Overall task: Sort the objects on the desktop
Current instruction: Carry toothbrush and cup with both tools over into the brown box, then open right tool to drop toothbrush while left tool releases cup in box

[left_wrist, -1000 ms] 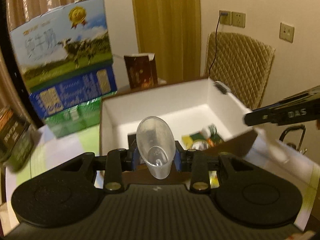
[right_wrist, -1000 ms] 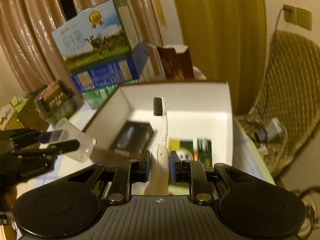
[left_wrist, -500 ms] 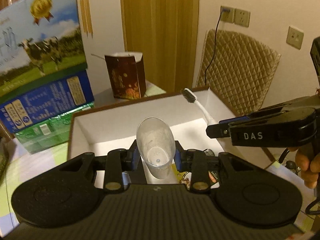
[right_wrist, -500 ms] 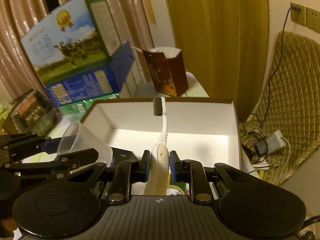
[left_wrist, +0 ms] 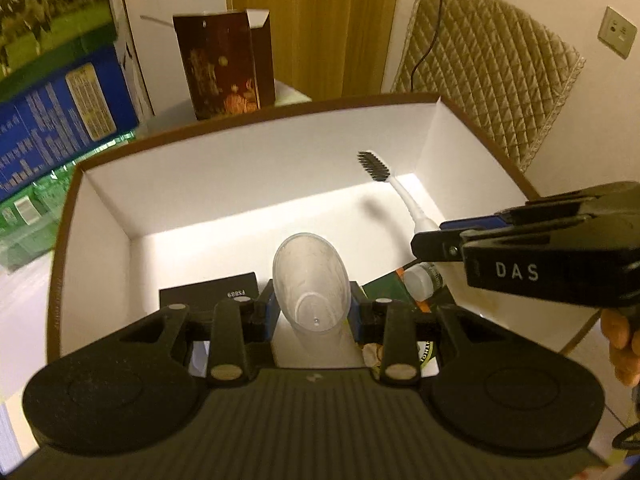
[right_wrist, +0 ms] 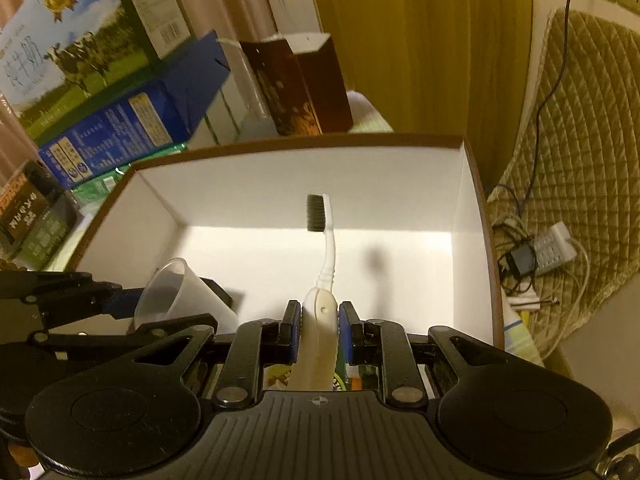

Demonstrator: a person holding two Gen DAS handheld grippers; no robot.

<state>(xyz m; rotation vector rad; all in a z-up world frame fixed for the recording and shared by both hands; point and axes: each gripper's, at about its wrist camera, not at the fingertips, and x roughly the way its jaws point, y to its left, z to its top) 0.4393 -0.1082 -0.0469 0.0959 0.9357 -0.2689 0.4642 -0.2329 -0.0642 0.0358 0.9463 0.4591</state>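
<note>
My left gripper [left_wrist: 312,312] is shut on a clear plastic cup [left_wrist: 310,280], held above the near part of the open white box [left_wrist: 240,168]; the cup [right_wrist: 176,296] and left gripper [right_wrist: 116,312] also show in the right wrist view. My right gripper [right_wrist: 319,330] is shut on a white toothbrush [right_wrist: 326,256] with dark bristles, pointing over the box [right_wrist: 400,184]. The right gripper [left_wrist: 436,240] and toothbrush [left_wrist: 394,188] show at right in the left wrist view.
Inside the box lie a black case [left_wrist: 208,294], a green packet [left_wrist: 384,286] and a small bottle [left_wrist: 420,280]. Behind it stand a brown carton [left_wrist: 224,64] and stacked milk boxes [right_wrist: 100,92]. A quilted chair [left_wrist: 488,80] and cables [right_wrist: 532,256] are at right.
Both grippers have moved forward and lower over the box, carrying the cup and the toothbrush; the box now fills more of both views.
</note>
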